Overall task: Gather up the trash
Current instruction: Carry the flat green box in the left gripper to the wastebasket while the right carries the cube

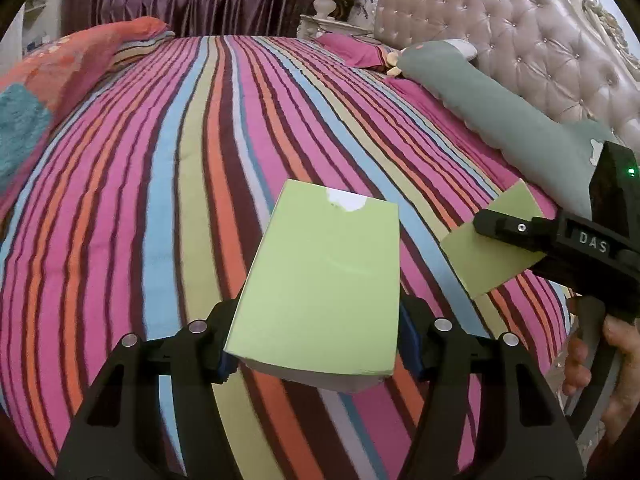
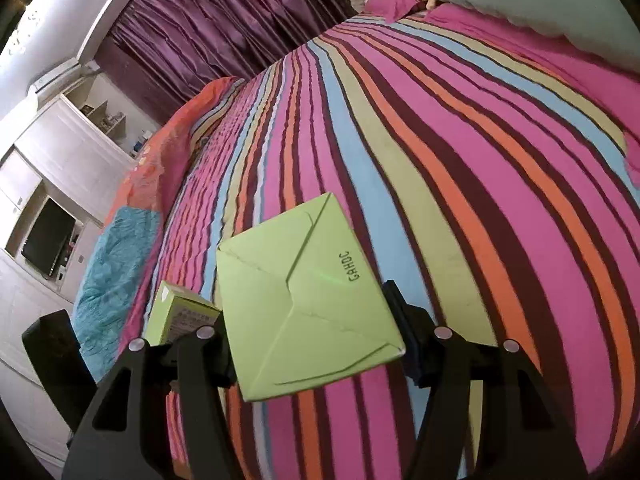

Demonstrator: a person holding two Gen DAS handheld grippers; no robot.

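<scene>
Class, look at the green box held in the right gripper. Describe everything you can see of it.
The green box is a flat, light green carton, apparently cardboard, its upper face creased like an envelope flap and printed "GAHDC" in dark letters. It looks closed and undamaged. The right gripper clamps it by two opposite sides, tilted, above the striped bedspread. Only the pads touch it. In the left wrist view only a corner shows.

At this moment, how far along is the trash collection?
Done: both pieces are picked up off the bed. In hand: left tool grips a green box; right tool grips a green carton. Left: binning them; no bin is in view.
</scene>
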